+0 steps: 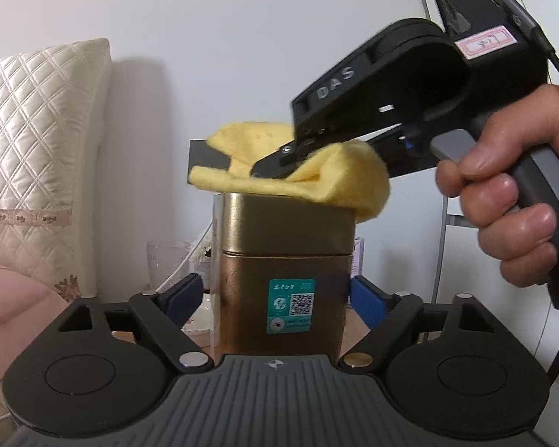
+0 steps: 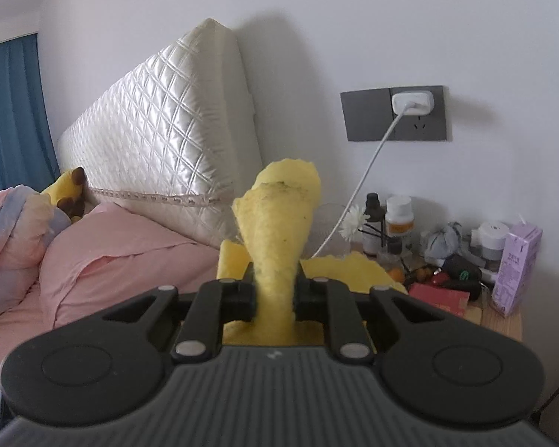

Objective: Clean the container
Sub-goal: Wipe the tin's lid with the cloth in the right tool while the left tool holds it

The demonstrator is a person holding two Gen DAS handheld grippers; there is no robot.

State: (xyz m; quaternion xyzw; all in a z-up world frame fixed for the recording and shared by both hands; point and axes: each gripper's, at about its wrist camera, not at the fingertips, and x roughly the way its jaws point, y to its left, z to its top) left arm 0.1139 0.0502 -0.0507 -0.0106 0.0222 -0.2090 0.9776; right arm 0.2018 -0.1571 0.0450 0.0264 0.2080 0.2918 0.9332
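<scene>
Gripping a gold tin [image 1: 285, 272] upright between the blue pads [image 1: 369, 300] of the left claw [image 1: 275, 298], pressed against both side walls, teal label facing the camera. Holding the tin up in front of a cluttered bedside surface [image 2: 501, 322], apparently off it, though the base is hidden. Pinching a yellow cloth [image 1: 309, 175] in the right claw [image 1: 279, 164], squeezed tight on a bunched fold. Draping that cloth over the top of the tin's lid, touching it, one corner hanging past the right edge. Showing dark specks on the raised end of the cloth [image 2: 279, 223] in the right wrist view. Wrapping the right hand [image 1: 510, 201] around the grey handle. Leaning behind: a quilted headboard [image 2: 160, 141], pink pillow [image 2: 130, 264], charger [image 2: 411, 102] in the wall socket.
</scene>
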